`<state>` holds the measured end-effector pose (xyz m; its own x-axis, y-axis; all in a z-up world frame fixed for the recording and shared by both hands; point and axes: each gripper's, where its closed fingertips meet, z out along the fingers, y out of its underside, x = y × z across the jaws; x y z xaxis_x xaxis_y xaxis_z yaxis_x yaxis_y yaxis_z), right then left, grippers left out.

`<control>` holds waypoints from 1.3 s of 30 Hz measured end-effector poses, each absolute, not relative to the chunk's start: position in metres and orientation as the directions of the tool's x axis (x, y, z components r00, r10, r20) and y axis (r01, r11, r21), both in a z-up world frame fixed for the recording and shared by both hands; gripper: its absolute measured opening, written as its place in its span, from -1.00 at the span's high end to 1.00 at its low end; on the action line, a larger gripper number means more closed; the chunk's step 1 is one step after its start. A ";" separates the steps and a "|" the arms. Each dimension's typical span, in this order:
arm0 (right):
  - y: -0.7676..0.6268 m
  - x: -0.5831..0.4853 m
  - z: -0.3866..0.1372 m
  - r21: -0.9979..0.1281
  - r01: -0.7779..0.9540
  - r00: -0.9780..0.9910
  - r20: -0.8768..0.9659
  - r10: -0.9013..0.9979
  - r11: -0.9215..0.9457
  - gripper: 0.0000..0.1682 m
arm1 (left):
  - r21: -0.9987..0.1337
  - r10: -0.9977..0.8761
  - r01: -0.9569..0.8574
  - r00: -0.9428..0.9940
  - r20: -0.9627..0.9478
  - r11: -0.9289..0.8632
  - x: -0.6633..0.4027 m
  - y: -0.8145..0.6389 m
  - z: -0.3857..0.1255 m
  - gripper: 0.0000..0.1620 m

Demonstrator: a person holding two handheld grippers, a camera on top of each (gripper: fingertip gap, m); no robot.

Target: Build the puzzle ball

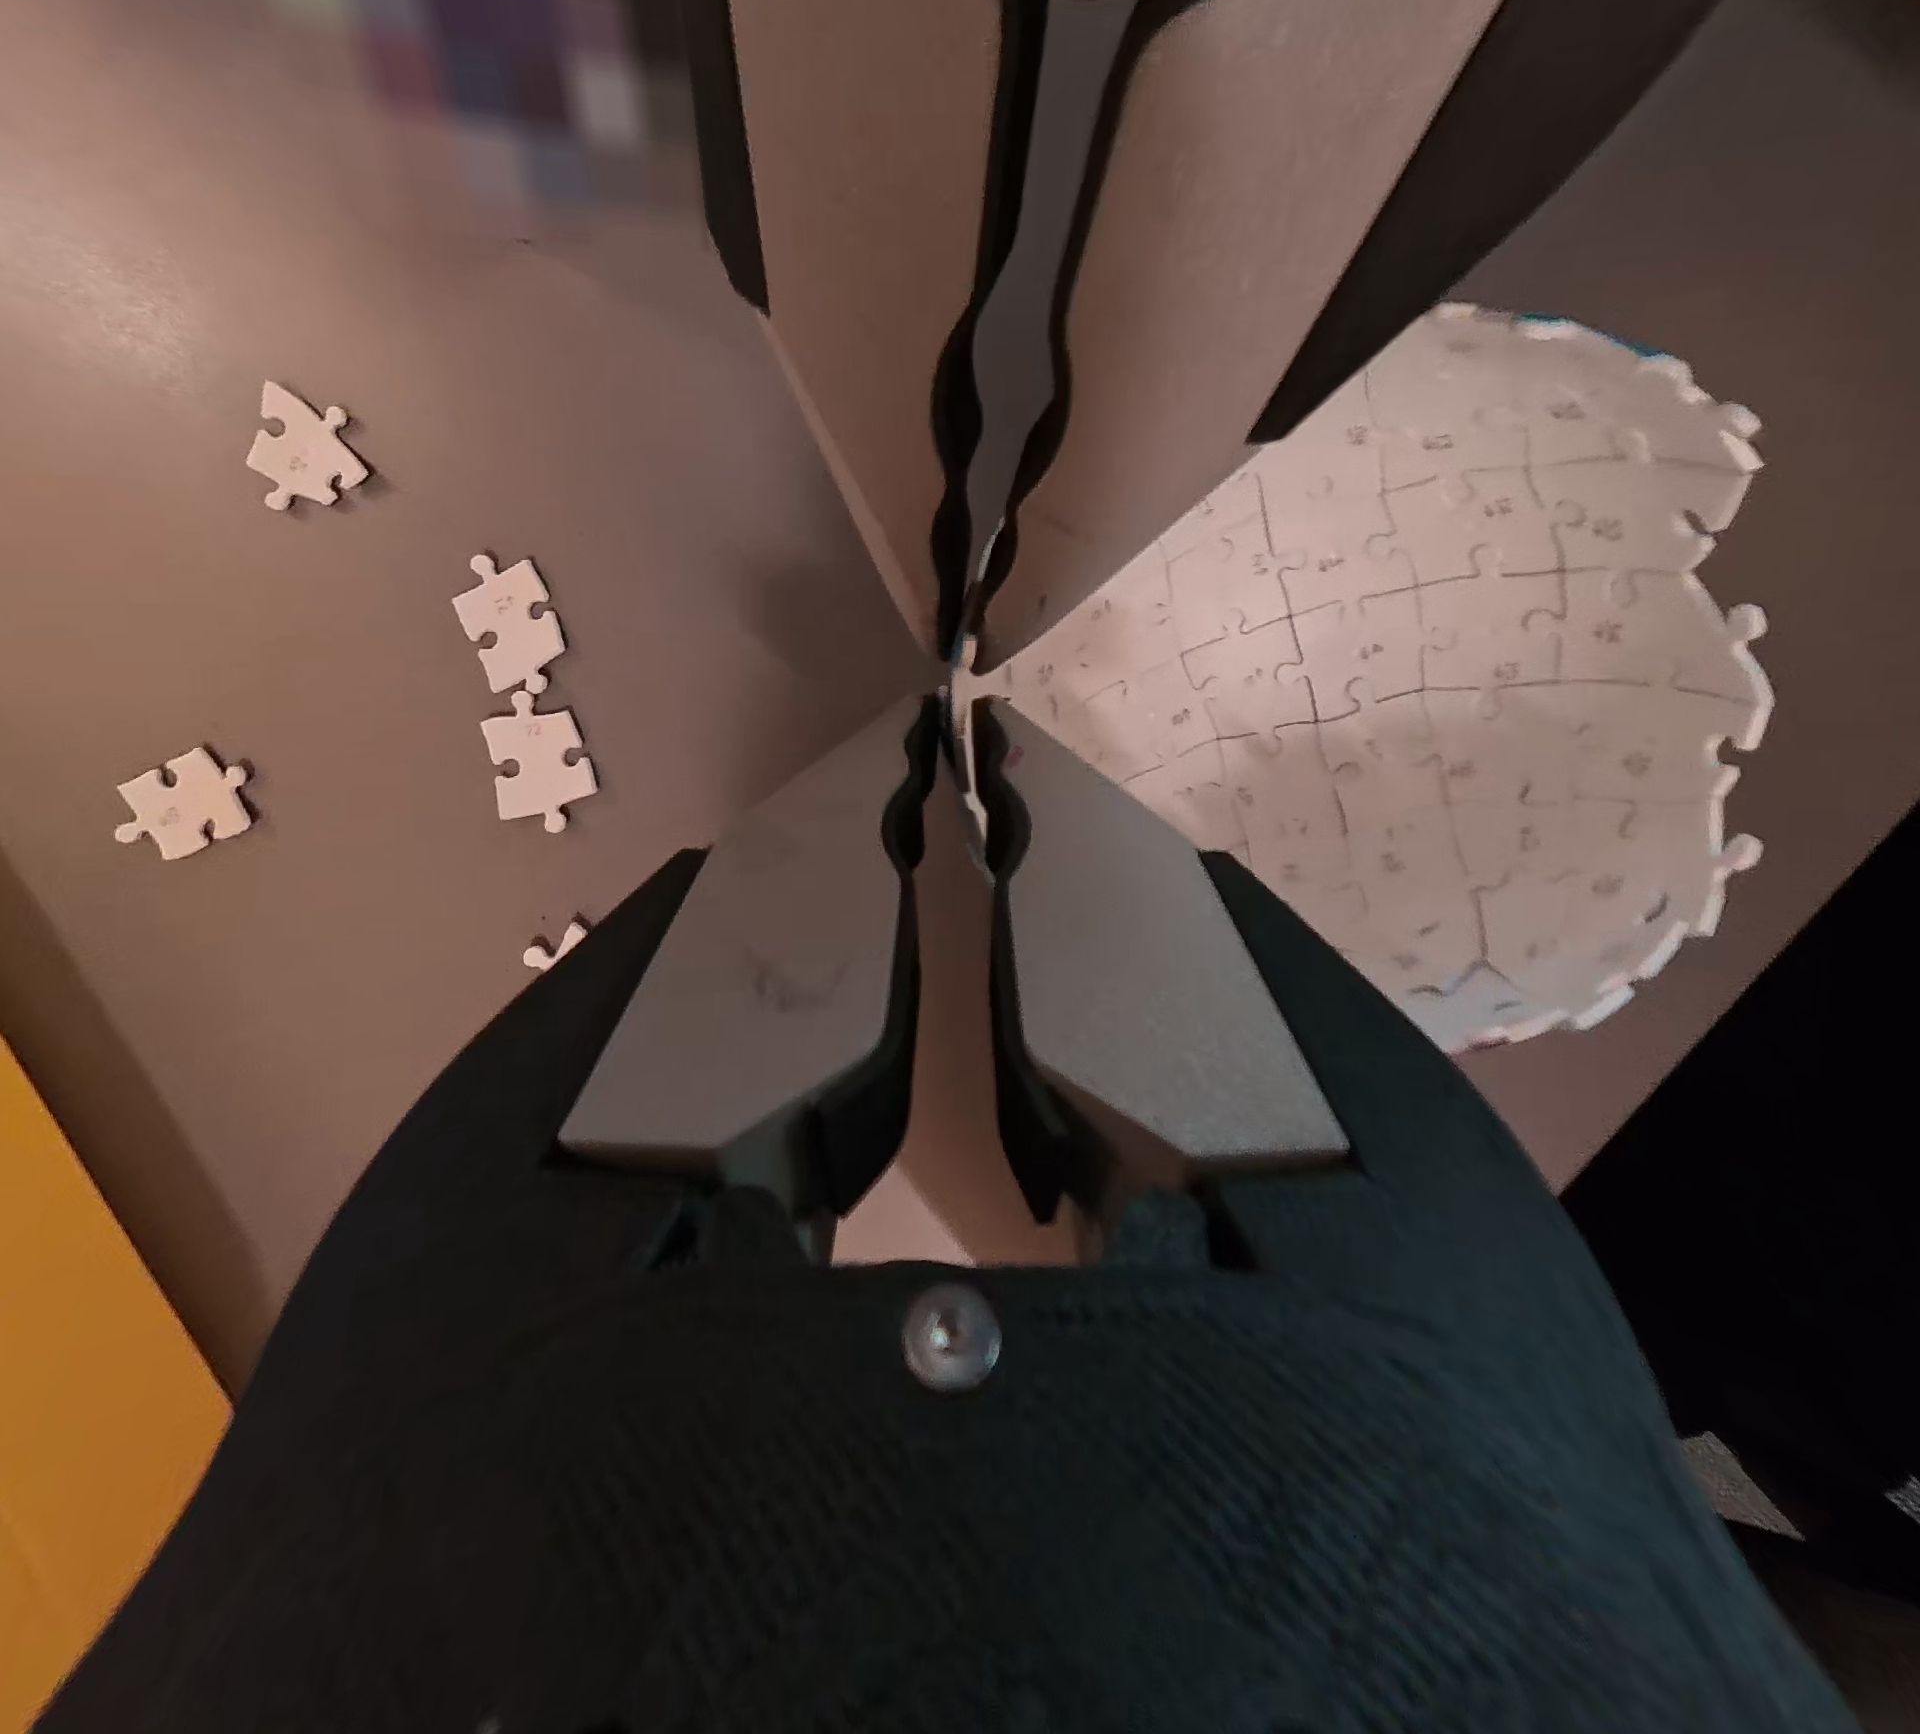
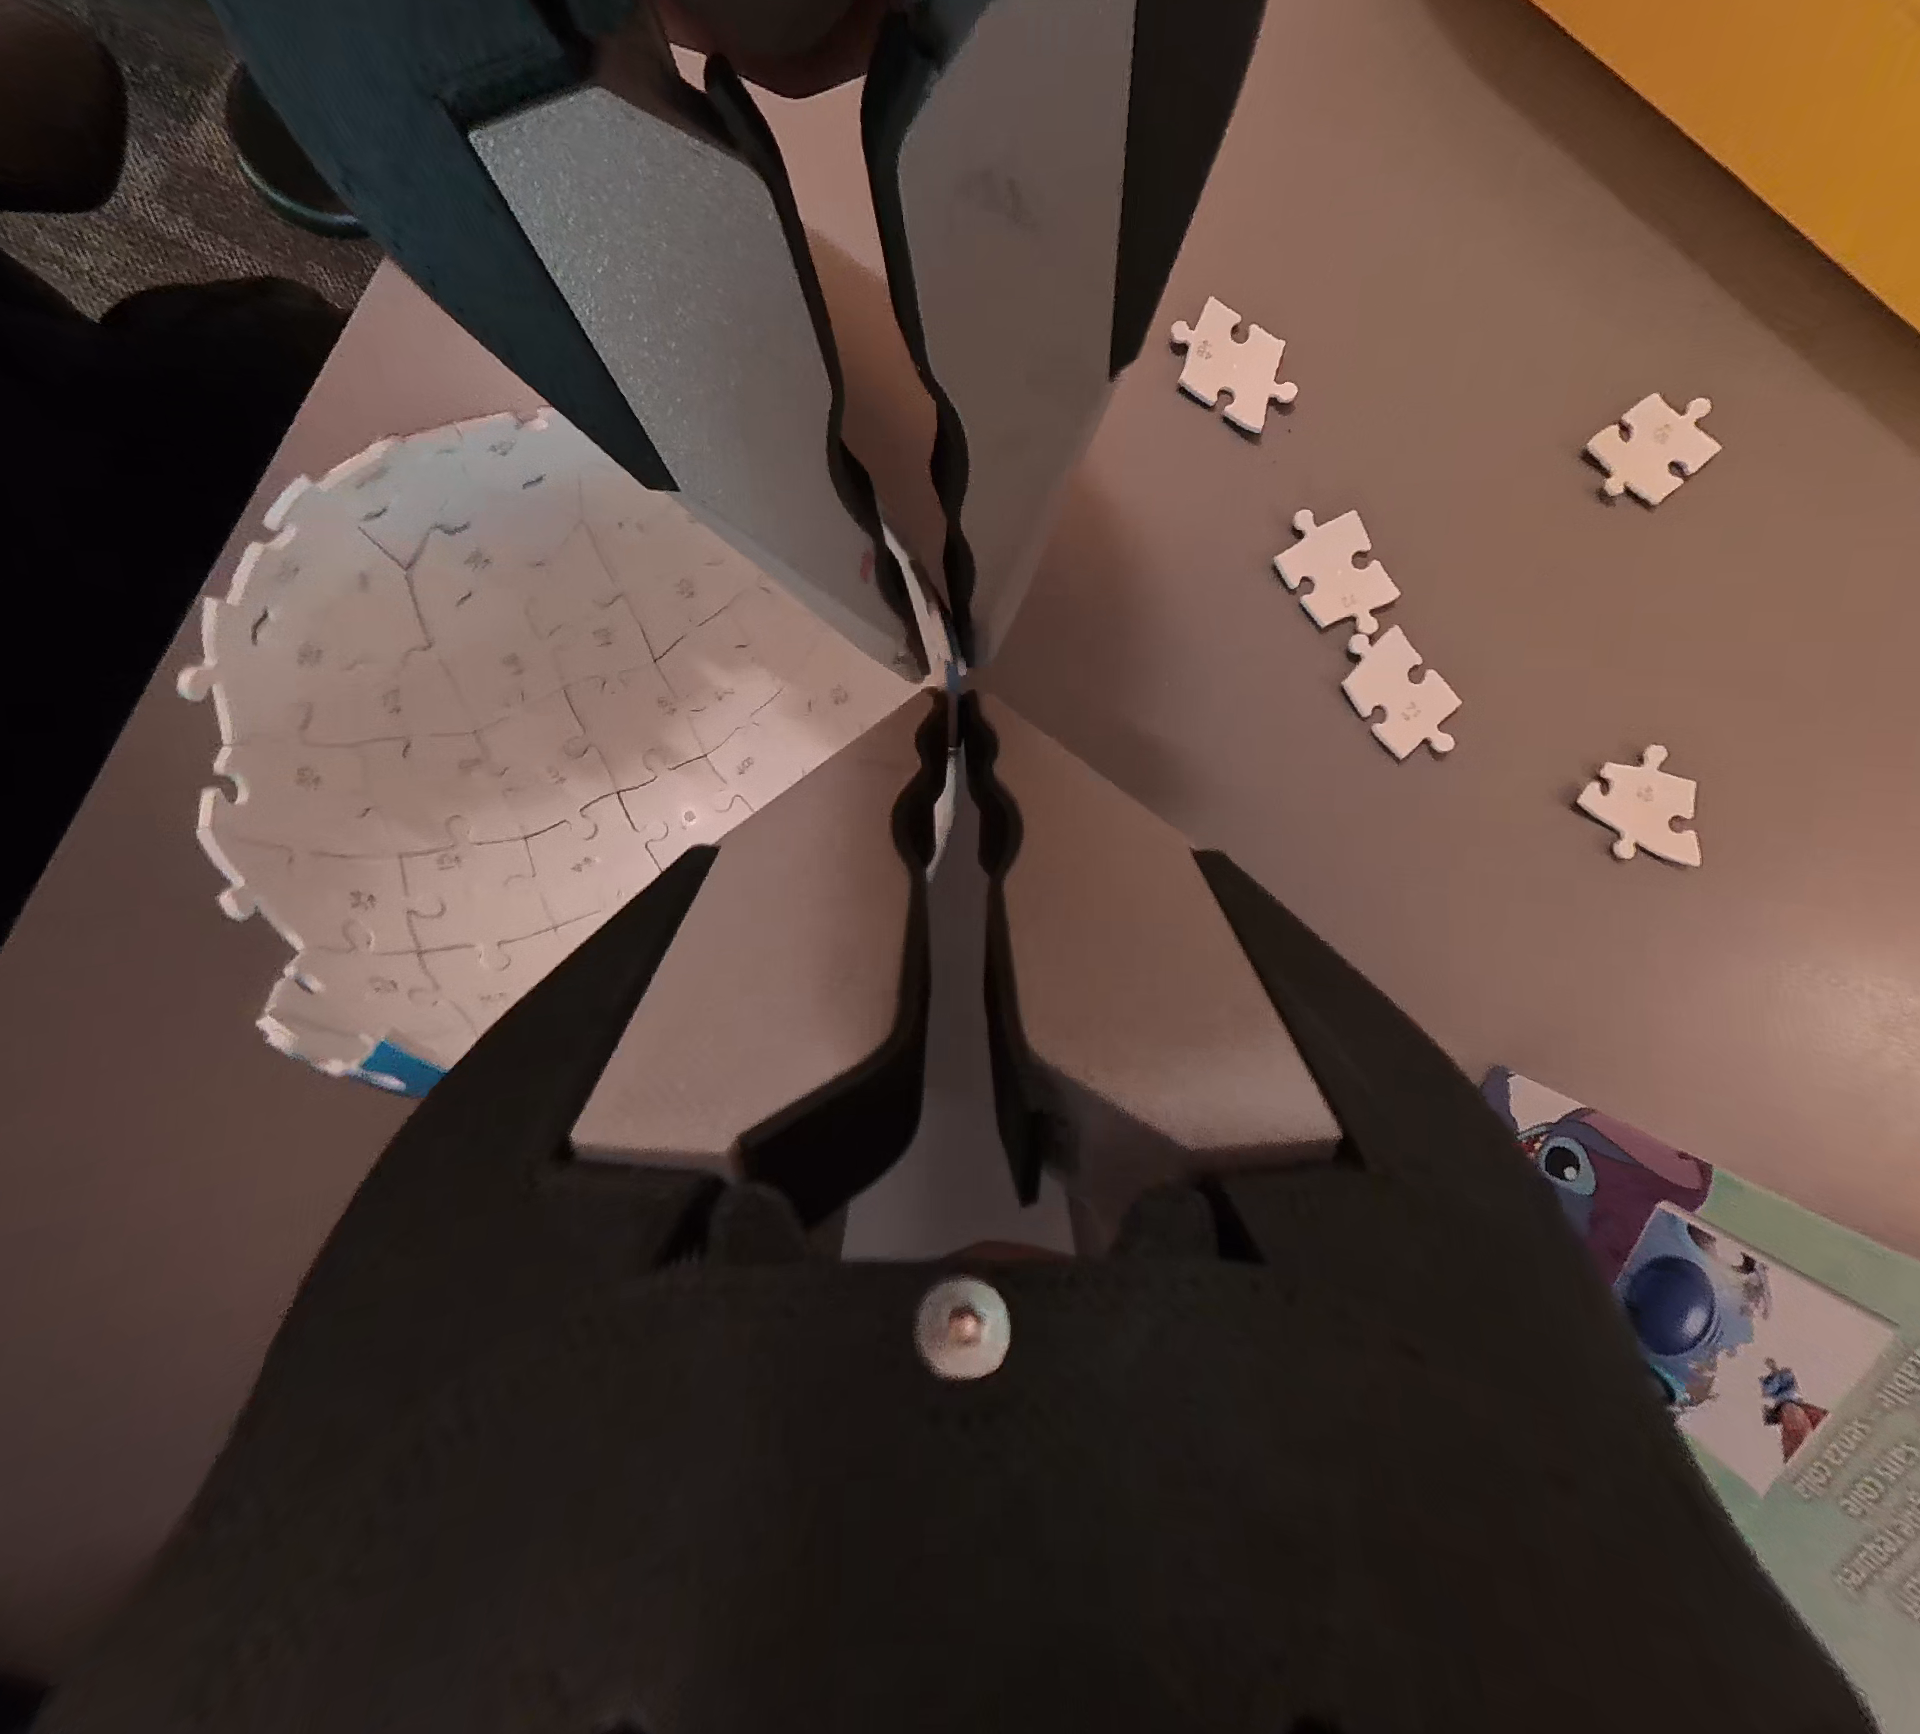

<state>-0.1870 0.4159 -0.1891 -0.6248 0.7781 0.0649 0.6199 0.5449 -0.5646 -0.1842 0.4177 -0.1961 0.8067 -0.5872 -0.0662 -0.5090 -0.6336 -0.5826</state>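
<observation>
In your left wrist view, loose puzzle pieces (image 1: pixel 511 626) lie scattered on the bare table (image 1: pixel 644 437) at left. At centre, your left gripper (image 1: pixel 954 716) meets your right gripper (image 1: pixel 961 640) tip to tip, both clamped on the near rim of the half-built puzzle ball (image 1: pixel 1475 676). Its white bowl opens to the right, close to the table's right edge.

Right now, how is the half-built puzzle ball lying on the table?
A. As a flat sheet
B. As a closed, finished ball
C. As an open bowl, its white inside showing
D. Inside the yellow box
C: the half-built puzzle ball curves like a bowl with a jagged rim, its white numbered inside facing the cameras.
</observation>
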 end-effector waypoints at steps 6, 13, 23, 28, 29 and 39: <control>0.415 -0.186 -0.187 -0.587 0.611 -0.633 0.040 0.773 0.531 1.00 | -0.588 -0.559 -0.468 0.828 -0.033 -0.659 -0.185 0.418 -0.194 0.99; 0.411 -0.185 -0.197 -0.553 0.592 -0.666 0.073 0.742 0.586 0.93 | -0.599 -0.569 -0.469 0.822 -0.026 -0.650 -0.181 0.417 -0.192 0.99; 0.406 -0.189 -0.199 -0.564 0.570 -0.682 0.081 0.727 0.597 1.00 | -0.614 -0.542 -0.440 0.840 -0.025 -0.655 -0.187 0.405 -0.190 0.95; 0.406 -0.191 -0.200 -0.550 0.564 -0.679 0.117 0.725 0.616 1.00 | -0.606 -0.536 -0.433 0.844 -0.013 -0.667 -0.190 0.405 -0.190 0.95; 0.407 -0.190 -0.201 -0.546 0.570 -0.677 0.113 0.727 0.615 1.00 | -0.598 -0.541 -0.443 0.841 -0.019 -0.667 -0.189 0.406 -0.191 0.95; 0.406 -0.200 -0.199 -0.634 0.565 -0.667 0.025 0.744 0.528 0.81 | -0.597 -0.559 -0.456 0.829 -0.015 -0.660 -0.192 0.403 -0.192 0.99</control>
<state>-0.1996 0.4061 -0.1991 -0.6674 0.7443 0.0248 0.5654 0.5280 -0.6337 -0.1924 0.4033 -0.1924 0.8293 -0.5586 -0.0149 -0.4555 -0.6605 -0.5969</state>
